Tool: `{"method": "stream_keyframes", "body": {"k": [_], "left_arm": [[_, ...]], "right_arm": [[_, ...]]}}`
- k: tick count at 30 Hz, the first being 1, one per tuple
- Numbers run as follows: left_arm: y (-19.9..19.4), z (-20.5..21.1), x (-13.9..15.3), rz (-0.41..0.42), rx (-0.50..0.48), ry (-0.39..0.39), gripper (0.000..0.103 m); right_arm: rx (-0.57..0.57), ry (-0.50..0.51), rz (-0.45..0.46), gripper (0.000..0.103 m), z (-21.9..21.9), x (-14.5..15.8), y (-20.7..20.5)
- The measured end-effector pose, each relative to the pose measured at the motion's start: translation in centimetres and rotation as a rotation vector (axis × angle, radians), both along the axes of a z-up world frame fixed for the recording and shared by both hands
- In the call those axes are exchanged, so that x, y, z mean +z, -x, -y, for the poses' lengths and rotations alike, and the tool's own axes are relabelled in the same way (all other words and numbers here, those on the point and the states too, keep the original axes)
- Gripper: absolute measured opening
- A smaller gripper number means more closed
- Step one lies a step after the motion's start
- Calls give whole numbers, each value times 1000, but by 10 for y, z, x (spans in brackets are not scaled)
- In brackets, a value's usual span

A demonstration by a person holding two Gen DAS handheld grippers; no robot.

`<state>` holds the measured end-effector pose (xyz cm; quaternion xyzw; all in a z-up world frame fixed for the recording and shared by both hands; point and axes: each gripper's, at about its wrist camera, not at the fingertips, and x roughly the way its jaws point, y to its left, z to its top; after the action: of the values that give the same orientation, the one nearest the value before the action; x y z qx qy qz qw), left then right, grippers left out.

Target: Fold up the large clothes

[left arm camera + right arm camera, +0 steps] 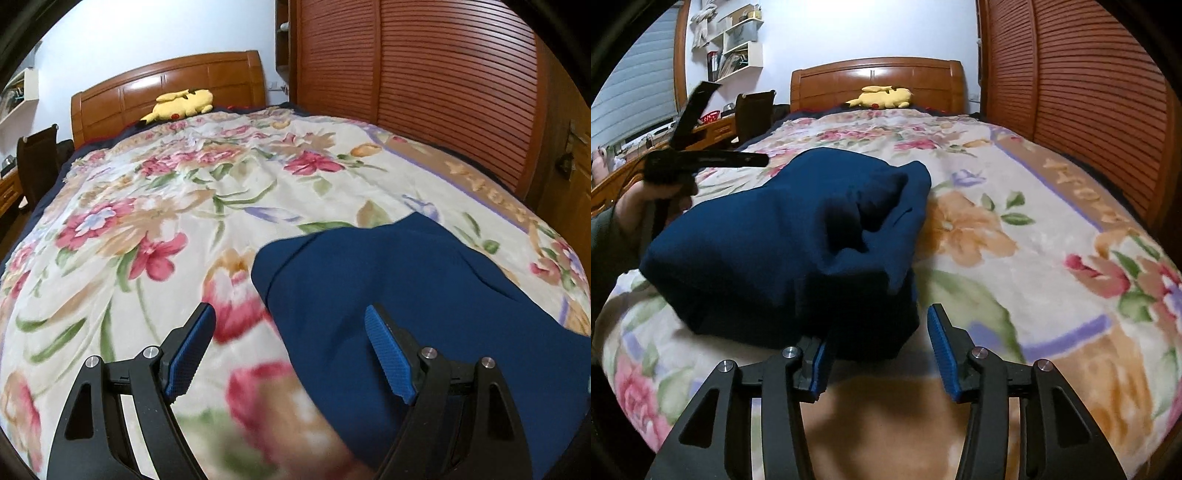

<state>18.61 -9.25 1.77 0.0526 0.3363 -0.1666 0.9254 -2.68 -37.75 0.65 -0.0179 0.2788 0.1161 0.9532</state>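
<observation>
A dark blue garment lies bunched in a thick heap on the floral blanket near the foot of the bed. My left gripper is open, its right finger over the garment's left edge, and nothing sits between the pads. In the right wrist view the garment fills the middle, with a lump on its top. My right gripper is open; the garment's near corner lies between its jaws, hiding the left fingertip and clear of the right pad. The left gripper also shows there, held in a hand beyond the heap.
A yellow plush toy rests against the wooden headboard. Brown louvered wardrobe doors run along the bed's right side. A dark chair, a desk and wall shelves stand to the left.
</observation>
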Motion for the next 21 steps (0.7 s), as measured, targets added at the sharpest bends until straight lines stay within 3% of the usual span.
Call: {"method": "stream_keyframes", "body": {"k": [7, 12, 14, 15, 16, 17, 18, 19, 21], "left_arm": [[-46, 5, -27, -80, 32, -42, 83], [-62, -1, -45, -179, 28, 68, 83], [-67, 0, -50, -238, -32, 121, 58], [-68, 2, -51, -262, -54, 146, 49], [-68, 3, -49, -261, -46, 141, 41], [-66, 6, -47, -261, -52, 129, 36], [-64, 9, -43, -255, -62, 114, 23], [-62, 12, -39, -251, -63, 104, 17], [-57, 16, -30, -230, -52, 60, 13]], "right_arm": [[2, -67, -8, 56, 7, -6, -4], [-1, -79, -11, 56, 4, -9, -7], [14, -76, -17, 53, 2, -11, -10], [45, -81, -20, 31, 0, -12, -10], [101, -92, -24, 19, -4, -12, -10], [100, -72, -11, 19, -7, -11, -8], [98, -55, -1, 16, -10, -11, -6], [101, -46, 9, 13, -11, -10, -4], [103, -79, 33, 8, -6, -6, -2]]}}
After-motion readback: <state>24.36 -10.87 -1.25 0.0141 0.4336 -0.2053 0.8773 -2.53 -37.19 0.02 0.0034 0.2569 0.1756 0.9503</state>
